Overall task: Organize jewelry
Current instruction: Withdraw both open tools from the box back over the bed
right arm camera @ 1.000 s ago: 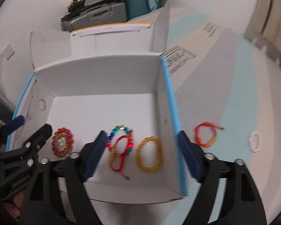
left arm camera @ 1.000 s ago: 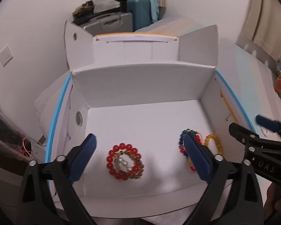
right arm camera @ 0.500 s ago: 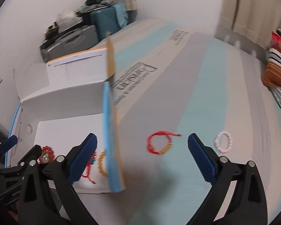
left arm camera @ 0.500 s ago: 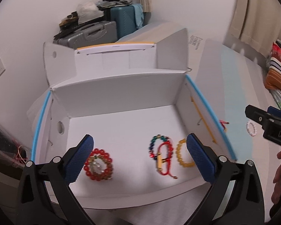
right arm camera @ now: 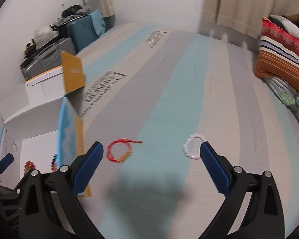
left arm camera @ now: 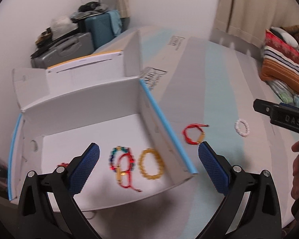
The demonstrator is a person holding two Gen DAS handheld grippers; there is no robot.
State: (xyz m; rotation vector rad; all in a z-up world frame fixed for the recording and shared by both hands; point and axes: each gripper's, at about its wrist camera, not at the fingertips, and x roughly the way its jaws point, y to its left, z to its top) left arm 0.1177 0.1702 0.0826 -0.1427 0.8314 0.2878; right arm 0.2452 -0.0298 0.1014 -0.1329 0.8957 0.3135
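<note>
Left wrist view: the right gripper (left arm camera: 277,117) reads "DAS"; the left gripper (left arm camera: 148,157), fingers spread and empty, has shifted from over the white cardboard box (left arm camera: 79,107) toward its blue-edged wall. Right wrist view: the right gripper's fingers, having just opened wider with nothing between them, frame the red cord bracelet (right arm camera: 119,151) and white bead bracelet (right arm camera: 193,146) on the striped bed (right arm camera: 169,79), outside the box.

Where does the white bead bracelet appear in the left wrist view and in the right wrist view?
Left wrist view: white bead bracelet at far right, on the bed cover, below the right gripper's tip.
Right wrist view: white bead bracelet right of centre, beside the right-hand blue pad.
Shared landmark: the red cord bracelet, lying to its left in both.
</note>
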